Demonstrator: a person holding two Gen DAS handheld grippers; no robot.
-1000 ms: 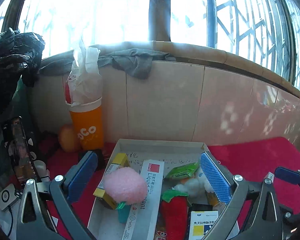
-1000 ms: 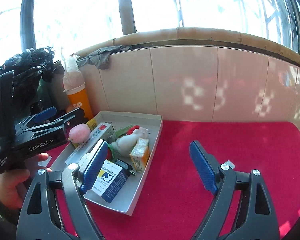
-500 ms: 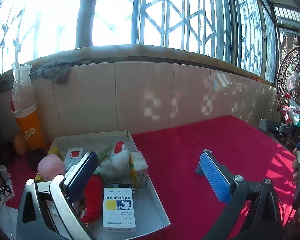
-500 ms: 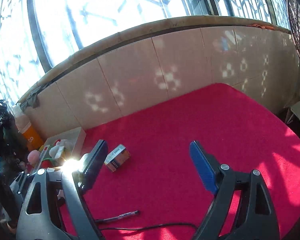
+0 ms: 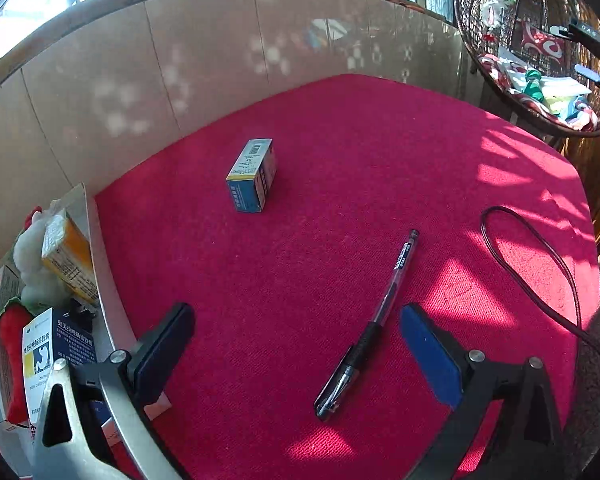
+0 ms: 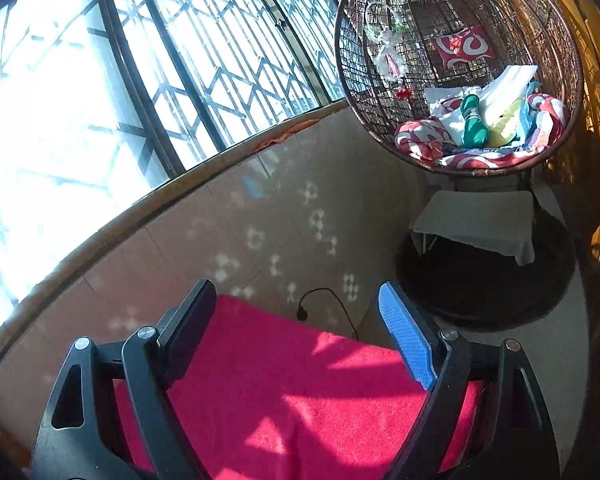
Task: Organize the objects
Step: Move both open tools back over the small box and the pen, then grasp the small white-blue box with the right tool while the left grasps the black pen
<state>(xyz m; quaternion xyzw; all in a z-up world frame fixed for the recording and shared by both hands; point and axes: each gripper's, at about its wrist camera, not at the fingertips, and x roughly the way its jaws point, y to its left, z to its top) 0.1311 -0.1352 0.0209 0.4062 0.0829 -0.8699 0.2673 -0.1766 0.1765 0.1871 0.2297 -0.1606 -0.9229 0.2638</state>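
Note:
On the red mat [image 5: 340, 184] lie a black pen [image 5: 370, 324] and, further off, a small blue and yellow box [image 5: 253, 174]. My left gripper [image 5: 296, 332] hangs open above the mat, the pen's grip end lying between its fingers and nearer the right one. At the left edge sits a white tray [image 5: 100, 264] filled with boxes, a white plush toy [image 5: 32, 256] and a red plush piece. My right gripper [image 6: 300, 320] is open and empty, raised over the mat's far right corner [image 6: 300, 380] and pointing at the wall.
A black cable [image 5: 540, 276] loops over the mat's right side and runs off its edge. A tiled wall [image 5: 180, 64] borders the mat at the back. A wicker hanging chair [image 6: 460, 80] with cushions and a low covered stool [image 6: 476, 220] stand to the right.
Both grippers have swung right, away from the tray. The left view now looks down on the pen and the blue box; the right view has lifted toward the hanging chair.

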